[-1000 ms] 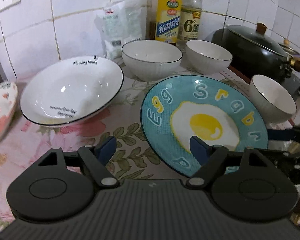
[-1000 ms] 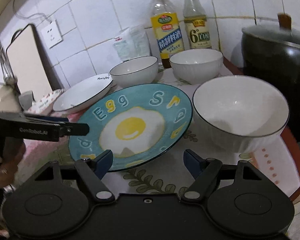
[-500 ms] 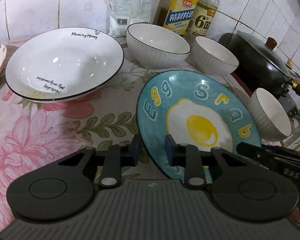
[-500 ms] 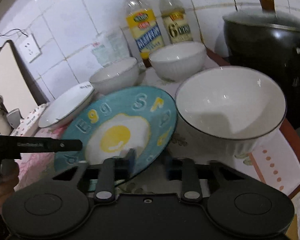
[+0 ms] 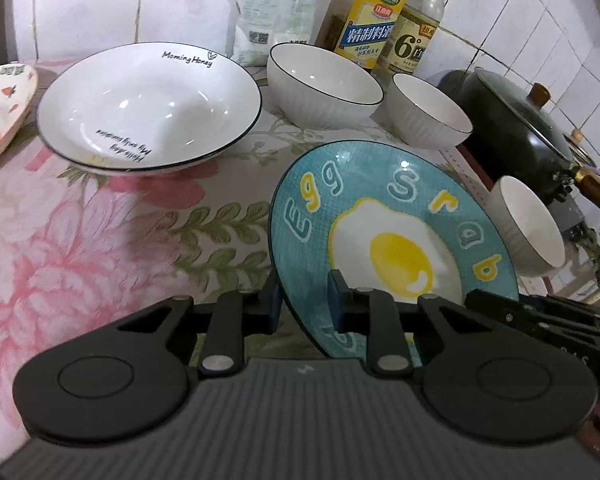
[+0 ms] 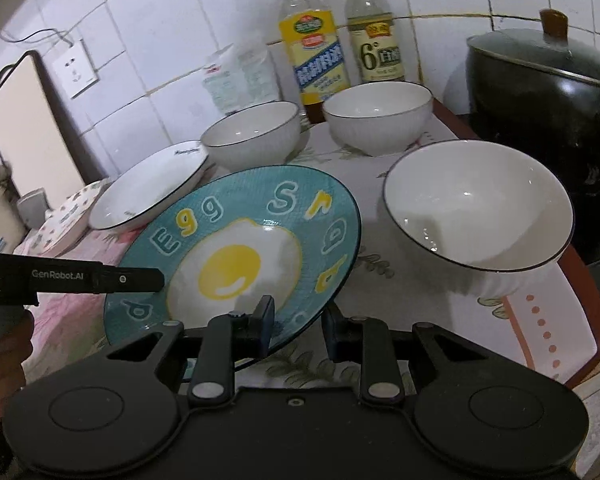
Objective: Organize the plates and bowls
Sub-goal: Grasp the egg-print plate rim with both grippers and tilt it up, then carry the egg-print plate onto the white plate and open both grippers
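Observation:
The blue egg plate [image 5: 384,232] is lifted and tilted off the flowered cloth. My left gripper [image 5: 303,303] is shut on its near left rim. My right gripper [image 6: 298,326] is shut on its near right rim; the plate [image 6: 236,248] fills the middle of the right wrist view. A white "Morning Honey" deep plate [image 5: 148,108] lies to the left. Three white bowls stand near: two at the back [image 5: 324,84] [image 5: 428,116] and one to the plate's right [image 6: 476,208], also in the left wrist view [image 5: 528,228].
A strawberry-pattern plate [image 5: 0,108] sits at the far left. Two sauce bottles [image 5: 372,20] and a white bag [image 5: 272,8] stand against the tiled wall. A black lidded pot [image 6: 548,92] stands at the right. A cutting board [image 6: 28,120] leans at the left wall.
Both grippers closed from open onto the egg plate's rim and raised it, tilting it off the cloth.

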Available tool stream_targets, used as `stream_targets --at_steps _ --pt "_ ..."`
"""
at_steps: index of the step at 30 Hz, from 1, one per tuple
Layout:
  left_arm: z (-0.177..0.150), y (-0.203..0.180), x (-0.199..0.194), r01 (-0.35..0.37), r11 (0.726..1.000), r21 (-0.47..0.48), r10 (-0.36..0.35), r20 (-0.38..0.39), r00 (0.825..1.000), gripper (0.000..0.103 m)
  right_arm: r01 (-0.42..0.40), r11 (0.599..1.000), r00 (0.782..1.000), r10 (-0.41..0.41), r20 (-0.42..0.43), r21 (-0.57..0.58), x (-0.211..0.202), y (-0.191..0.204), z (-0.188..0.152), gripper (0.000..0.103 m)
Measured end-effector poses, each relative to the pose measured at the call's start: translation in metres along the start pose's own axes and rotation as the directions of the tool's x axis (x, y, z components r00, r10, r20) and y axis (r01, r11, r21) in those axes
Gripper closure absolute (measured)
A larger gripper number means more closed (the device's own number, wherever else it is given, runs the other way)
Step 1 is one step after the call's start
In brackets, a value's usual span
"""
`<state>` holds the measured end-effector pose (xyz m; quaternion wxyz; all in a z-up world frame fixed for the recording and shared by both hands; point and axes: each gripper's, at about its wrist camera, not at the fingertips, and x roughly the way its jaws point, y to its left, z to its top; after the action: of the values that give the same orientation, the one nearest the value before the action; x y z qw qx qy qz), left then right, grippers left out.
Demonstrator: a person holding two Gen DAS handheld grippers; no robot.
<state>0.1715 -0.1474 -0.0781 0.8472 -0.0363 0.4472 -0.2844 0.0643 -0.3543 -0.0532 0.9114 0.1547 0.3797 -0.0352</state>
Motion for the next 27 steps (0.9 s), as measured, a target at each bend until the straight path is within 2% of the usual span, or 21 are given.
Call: stream_targets --at_steps 8,16,21,27 --pt "-0.012 0.006 -0.048 -0.013 1.0 0.003 0.013 0.06 0.998 0.081 -0.031 0.999 0.999 0.032 0.024 -0.044 -0.025 0.029 0.005 0.073" --pt "-0.018 0.03 -0.097 -0.023 0.998 -0.054 0.03 0.132 0.991 0.081 -0.076 0.988 0.996 0.081 0.029 -0.138 -0.04 0.071 0.022 0.073" --pt "-0.013 0.04 -0.123 -0.059 0.997 -0.059 0.068 0.172 0.983 0.081 -0.116 0.977 0.993 0.12 0.012 -0.179 -0.04 0.092 0.037 0.073" --pt "0.007 0.052 -0.143 -0.086 0.995 -0.055 0.096 0.208 0.973 0.081 -0.155 0.965 0.985 0.166 0.035 -0.212 -0.038 0.111 0.056 0.073"
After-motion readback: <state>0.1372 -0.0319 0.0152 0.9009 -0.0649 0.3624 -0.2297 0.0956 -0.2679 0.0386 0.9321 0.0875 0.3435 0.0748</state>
